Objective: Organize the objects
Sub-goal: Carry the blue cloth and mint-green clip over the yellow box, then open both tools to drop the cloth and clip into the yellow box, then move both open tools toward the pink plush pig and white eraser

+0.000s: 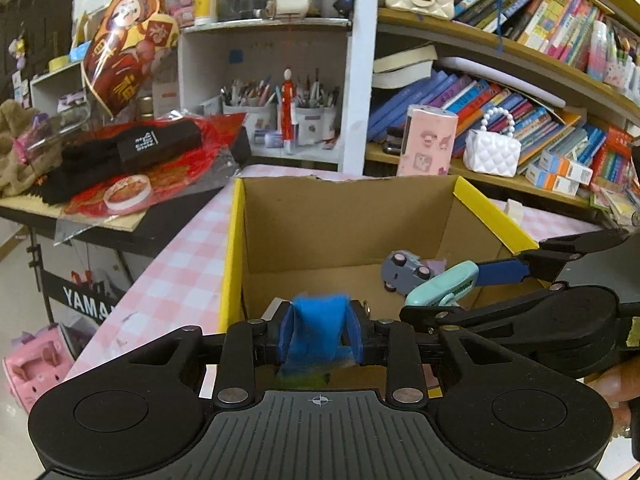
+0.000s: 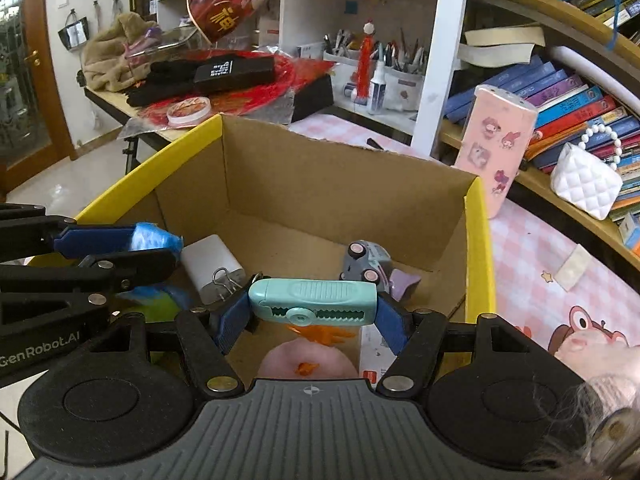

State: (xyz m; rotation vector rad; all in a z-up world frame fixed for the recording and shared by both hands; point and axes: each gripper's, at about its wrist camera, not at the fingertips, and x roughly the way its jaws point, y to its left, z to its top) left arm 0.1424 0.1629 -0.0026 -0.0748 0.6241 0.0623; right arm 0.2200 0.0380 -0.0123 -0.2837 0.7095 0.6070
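Note:
An open cardboard box with yellow rims (image 1: 236,240) (image 2: 476,240) stands on the pink checked table. My left gripper (image 1: 318,334) is shut on a blue soft toy (image 1: 318,328) and holds it over the box's near left side; the toy also shows in the right wrist view (image 2: 154,238). My right gripper (image 2: 314,308) is shut on a teal clip (image 2: 314,298) above the box floor; it also shows in the left wrist view (image 1: 444,284). Inside the box lie a grey toy car (image 2: 370,262), a white charger (image 2: 212,262), a pink round thing (image 2: 308,362) and an orange piece (image 2: 324,334).
A pink patterned case (image 2: 498,152) leans by the box's far right corner. Shelves of books (image 1: 500,108) and a white quilted bag (image 1: 492,152) stand behind. A cluttered side desk with black and red items (image 1: 140,156) is at left. Pen cups (image 1: 276,112) stand at the back.

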